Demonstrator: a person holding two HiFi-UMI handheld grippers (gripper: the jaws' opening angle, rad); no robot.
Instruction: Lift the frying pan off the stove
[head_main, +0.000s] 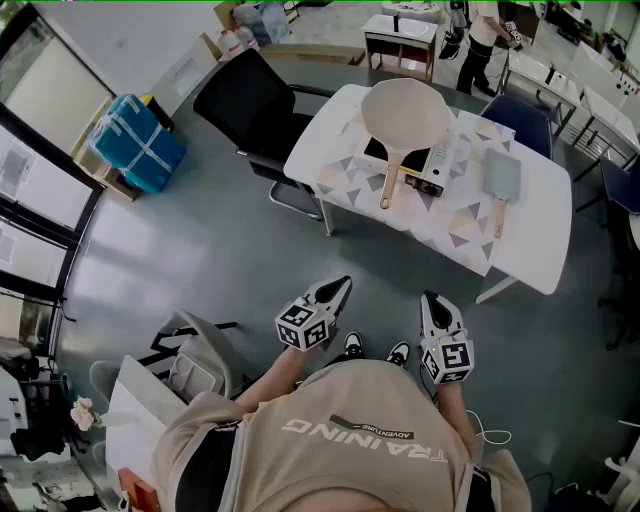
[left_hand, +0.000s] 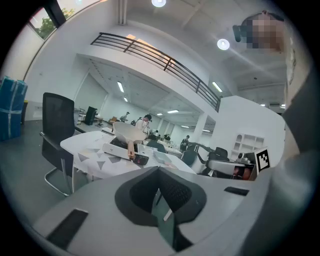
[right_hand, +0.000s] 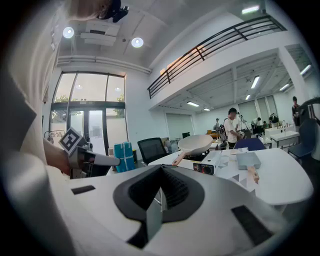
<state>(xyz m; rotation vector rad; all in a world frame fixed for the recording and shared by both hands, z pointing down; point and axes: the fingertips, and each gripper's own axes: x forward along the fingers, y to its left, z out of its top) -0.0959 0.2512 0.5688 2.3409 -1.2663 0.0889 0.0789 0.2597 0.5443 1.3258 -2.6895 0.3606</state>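
Head view: looks down on the pan (head_main: 405, 118) sitting on the stove (head_main: 437, 168), on a white table (head_main: 530, 235) — handle toward the person. Holds the left gripper (head_main: 342, 284) and right gripper (head_main: 430, 299) low, well apart from the table.

Left gripper view: shows jaws pressed together on nothing; pan (left_hand: 127, 133) far ahead on the stove.

Right gripper view: likewise — jaws closed, empty, with the pan (right_hand: 196, 144) ahead on the stove, near a black chair (right_hand: 151, 149).

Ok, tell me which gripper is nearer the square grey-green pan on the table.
Right. The right gripper is short of the table, just left of the square pan; the left gripper is farther left, beyond the frying pan.
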